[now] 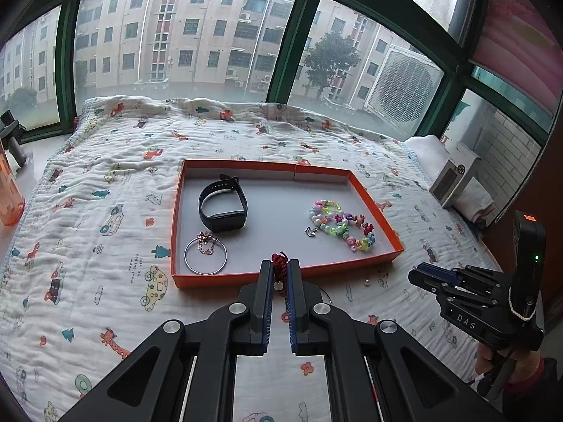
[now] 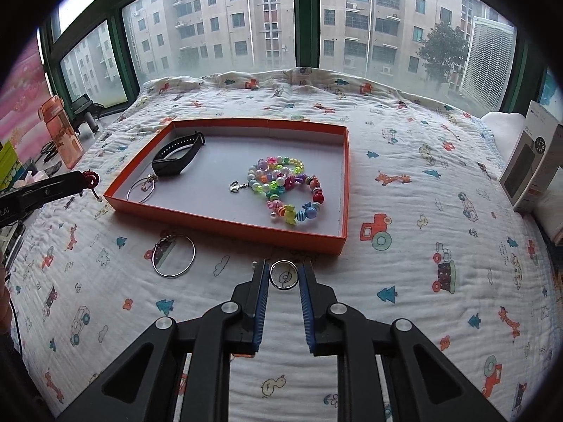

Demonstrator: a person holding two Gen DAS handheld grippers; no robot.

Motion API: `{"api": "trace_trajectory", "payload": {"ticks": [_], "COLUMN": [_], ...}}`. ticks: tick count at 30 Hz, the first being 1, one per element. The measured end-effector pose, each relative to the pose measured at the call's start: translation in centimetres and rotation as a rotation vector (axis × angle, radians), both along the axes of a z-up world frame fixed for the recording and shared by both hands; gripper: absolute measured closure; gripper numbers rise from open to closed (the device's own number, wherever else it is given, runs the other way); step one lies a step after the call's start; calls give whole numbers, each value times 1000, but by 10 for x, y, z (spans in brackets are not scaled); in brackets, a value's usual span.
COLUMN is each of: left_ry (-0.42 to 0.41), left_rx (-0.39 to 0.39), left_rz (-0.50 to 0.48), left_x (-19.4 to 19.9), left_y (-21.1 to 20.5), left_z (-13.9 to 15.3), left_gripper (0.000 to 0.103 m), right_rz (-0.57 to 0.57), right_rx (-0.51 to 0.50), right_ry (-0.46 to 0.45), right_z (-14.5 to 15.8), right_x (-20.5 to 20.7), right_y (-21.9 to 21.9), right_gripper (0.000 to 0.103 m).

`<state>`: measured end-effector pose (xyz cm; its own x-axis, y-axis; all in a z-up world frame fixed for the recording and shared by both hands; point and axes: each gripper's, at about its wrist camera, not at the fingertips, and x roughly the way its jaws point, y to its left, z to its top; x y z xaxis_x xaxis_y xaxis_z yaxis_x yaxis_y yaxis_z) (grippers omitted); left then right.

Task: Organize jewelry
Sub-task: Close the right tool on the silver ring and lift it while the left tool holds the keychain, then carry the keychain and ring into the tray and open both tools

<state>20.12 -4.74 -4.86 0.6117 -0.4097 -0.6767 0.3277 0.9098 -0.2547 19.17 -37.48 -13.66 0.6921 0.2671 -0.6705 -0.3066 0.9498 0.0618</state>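
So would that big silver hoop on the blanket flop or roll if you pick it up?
The silver hoop looks like thin bare metal, so probably stiff and light. Its smooth wire might slip between pads. Being round, it could roll if stood on edge.

tray (image 2: 225, 225): 1 | watch (image 2: 177, 156): 1 | beaded bracelets (image 2: 285, 190): 2 | bangles (image 2: 174, 255): 2 | ring (image 2: 283, 274): 1

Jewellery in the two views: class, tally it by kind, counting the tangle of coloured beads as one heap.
Silver bangles: 2
Black wristband: 1
Bead heap: 1
Rose-gold chain: 1
Ring: 1
Red cord piece: 1
Total: 7
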Motion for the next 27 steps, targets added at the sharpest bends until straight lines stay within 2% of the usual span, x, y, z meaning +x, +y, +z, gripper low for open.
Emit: {"api": "trace_trajectory", "payload": {"ticks": [14, 19, 27], "left_ry": [-76, -92, -90], "left_rx": [-10, -3, -3], "left_rz": [22, 23, 18], "left_x": [-33, -33, -12], "left_y": [11, 10, 3], "left_z": [45, 54, 53], "left_gripper": [96, 96, 96], "right_rz": [-36, -44, -39], "right_rx": [62, 73, 72], "right_ry": [-107, -127, -145], "right_z": [46, 54, 59], "right_x": [-31, -32, -18], "right_y": [-4, -5, -4], "right_gripper": [83, 82, 82]}}
